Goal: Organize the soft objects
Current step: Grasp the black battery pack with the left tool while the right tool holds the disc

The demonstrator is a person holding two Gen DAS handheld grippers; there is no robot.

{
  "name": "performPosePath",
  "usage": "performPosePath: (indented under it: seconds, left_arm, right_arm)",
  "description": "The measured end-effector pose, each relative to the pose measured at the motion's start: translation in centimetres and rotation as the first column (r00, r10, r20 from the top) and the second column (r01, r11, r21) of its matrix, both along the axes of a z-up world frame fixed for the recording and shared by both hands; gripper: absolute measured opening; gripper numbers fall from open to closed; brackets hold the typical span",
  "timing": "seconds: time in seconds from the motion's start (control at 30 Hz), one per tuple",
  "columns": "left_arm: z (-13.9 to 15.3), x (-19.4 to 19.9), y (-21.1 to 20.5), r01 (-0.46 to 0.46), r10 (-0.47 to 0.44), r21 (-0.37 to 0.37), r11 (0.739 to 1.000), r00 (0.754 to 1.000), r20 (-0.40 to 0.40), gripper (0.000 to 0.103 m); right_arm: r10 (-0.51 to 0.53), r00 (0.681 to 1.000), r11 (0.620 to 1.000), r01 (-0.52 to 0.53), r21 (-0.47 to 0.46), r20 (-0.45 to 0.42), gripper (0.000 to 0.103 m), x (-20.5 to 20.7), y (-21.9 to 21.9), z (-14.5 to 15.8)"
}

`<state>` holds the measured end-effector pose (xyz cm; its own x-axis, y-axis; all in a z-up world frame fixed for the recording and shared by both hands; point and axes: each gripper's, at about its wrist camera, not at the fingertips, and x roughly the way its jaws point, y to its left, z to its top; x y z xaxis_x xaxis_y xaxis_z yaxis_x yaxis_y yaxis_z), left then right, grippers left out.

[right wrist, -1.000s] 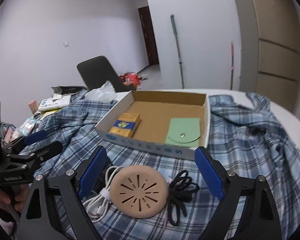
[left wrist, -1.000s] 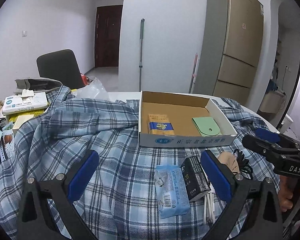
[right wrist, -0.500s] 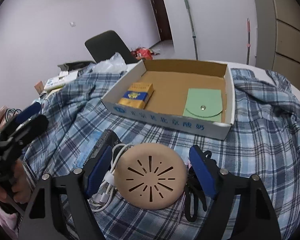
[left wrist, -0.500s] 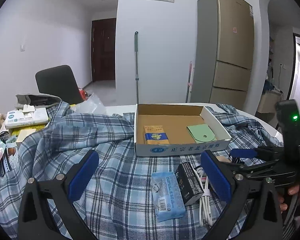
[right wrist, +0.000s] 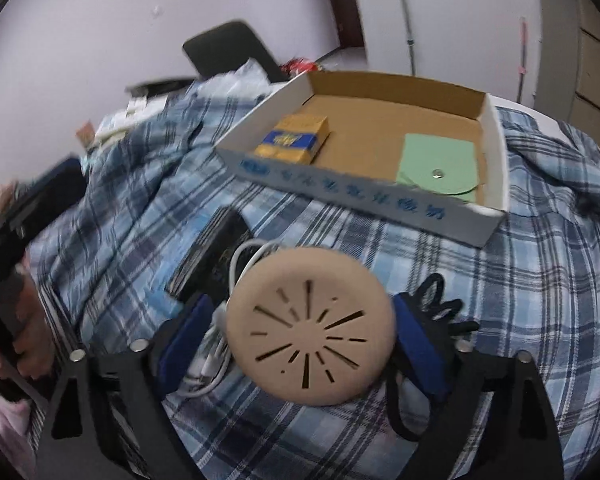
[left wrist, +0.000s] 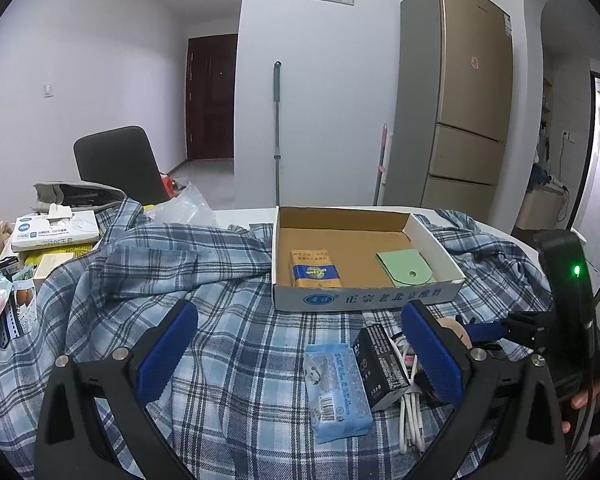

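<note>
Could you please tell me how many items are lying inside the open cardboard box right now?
2. A yellow-and-blue pack lies at the box's front left, and a green snap pouch at its front right. Nothing else shows on the box floor.

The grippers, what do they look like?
Both look alike. The left gripper has a black frame, two fingers with ridged blue pads and small silver bolts. The right gripper is the same black and blue. In the left view its black handle shows a little green light. A bit of pink sleeve shows at the left hand.
</note>
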<state>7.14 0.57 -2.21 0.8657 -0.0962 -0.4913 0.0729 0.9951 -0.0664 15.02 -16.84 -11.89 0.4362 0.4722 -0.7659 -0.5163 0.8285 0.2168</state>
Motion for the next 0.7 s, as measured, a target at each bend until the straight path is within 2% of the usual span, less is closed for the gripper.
performPosePath:
  seconds: [0.1,0.13,0.17,0.27,0.4,0.5,0.6,0.67,0.7]
  left_arm:
    - [-0.1,-0.1,-0.1,0.003,-0.003,-0.001,1.000,1.000,-0.003,0.103]
    - [-0.1,-0.1,-0.1,0.003,-0.003,0.001,1.000,1.000,-0.004,0.103]
    - [-0.1,0.0,-0.1,0.004,-0.004,0.002,1.000,1.000,-0.006,0.103]
    - [-0.1,-0.1,0.0,0.000,0.000,-0.004,1.000,1.000,-0.006,0.103]
    - [0.0,-0.3,-0.2,0.006,-0.006,0.005,1.000,1.000,0.007,0.103]
    - [0.1,-0.4,-0.6,0.018,-0.019,0.021,1.000,1.000,0.017,0.102]
    - [0.0,-0.5,-1.0,0.045,-0.046,0.033,0.998,0.999,0.019,0.088]
    - [0.0,-0.4,-1.2,0.050,-0.050,0.037,0.998,0.999,0.004,0.082]
    - [0.0,-0.4,-1.3,0.052,-0.052,0.024,0.998,0.998,-0.024,0.076]
  right_arm:
    - [0.008,1.000,0.999,-0.008,-0.032,0.006,0.091,-0.2,0.4,-0.2]
    - [0.008,1.000,1.000,-0.008,-0.029,0.003,0.090,-0.1,0.3,-0.3]
    - [0.002,1.000,1.000,-0.002,-0.027,0.006,0.082,-0.2,0.2,-0.2]
    - [-0.026,0.999,0.999,0.027,-0.023,0.024,0.078,-0.2,-0.3,0.2]
    - [-0.077,0.988,0.996,0.070,0.057,0.136,0.078,-1.1,-1.9,2.4]
    - [-0.169,0.953,0.984,0.149,0.095,0.250,0.079,-1.9,-3.1,4.1]
    - [-0.254,0.913,0.967,0.231,0.108,0.320,0.080,-2.3,-4.1,5.1]
    - [-0.283,0.906,0.959,0.259,0.118,0.314,0.080,-2.1,-4.7,5.3]
    - [-0.296,0.906,0.955,0.271,0.123,0.304,0.080,-1.8,-5.0,5.2]
